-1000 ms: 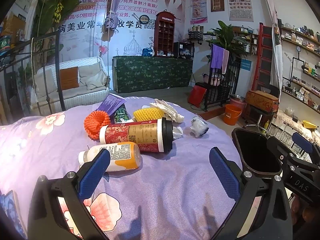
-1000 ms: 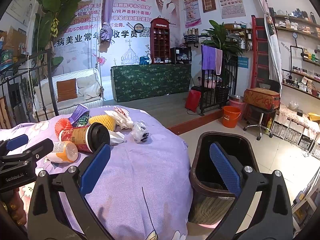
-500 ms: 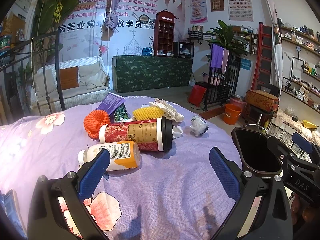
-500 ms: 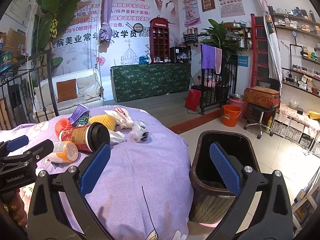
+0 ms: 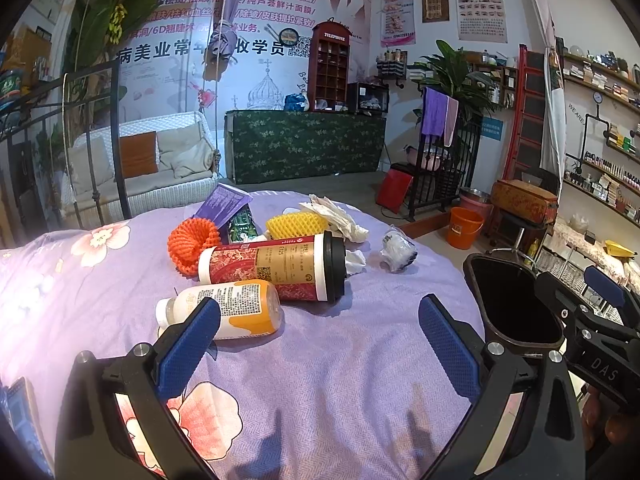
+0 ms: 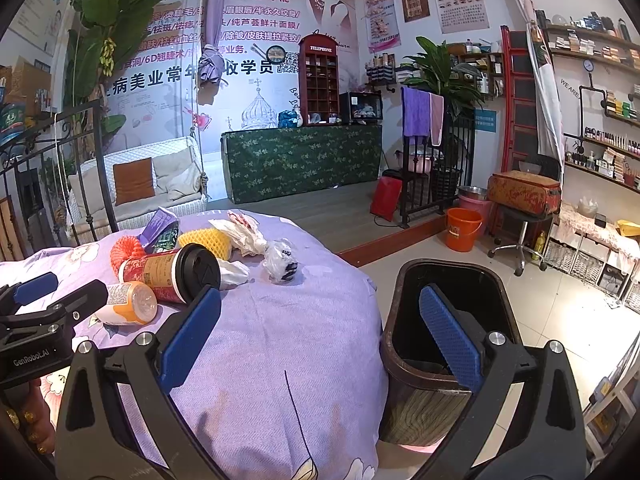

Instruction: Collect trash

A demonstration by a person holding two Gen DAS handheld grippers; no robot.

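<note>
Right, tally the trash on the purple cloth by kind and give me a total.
Foam fruit nets: 2, orange net and yellow net
Cup: 1
Bottle: 1
Wrappers: 2, purple wrapper and green wrapper
Crumpled paper: 2, big wad and small wad
Plastic bag: 1
Total: 9

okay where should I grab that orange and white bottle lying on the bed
Grip the bottle across its round body at mid-length, coming down from above with the open left gripper. It lies on its side, cap to the left, so the sides are free; the cup lies just behind.
</note>
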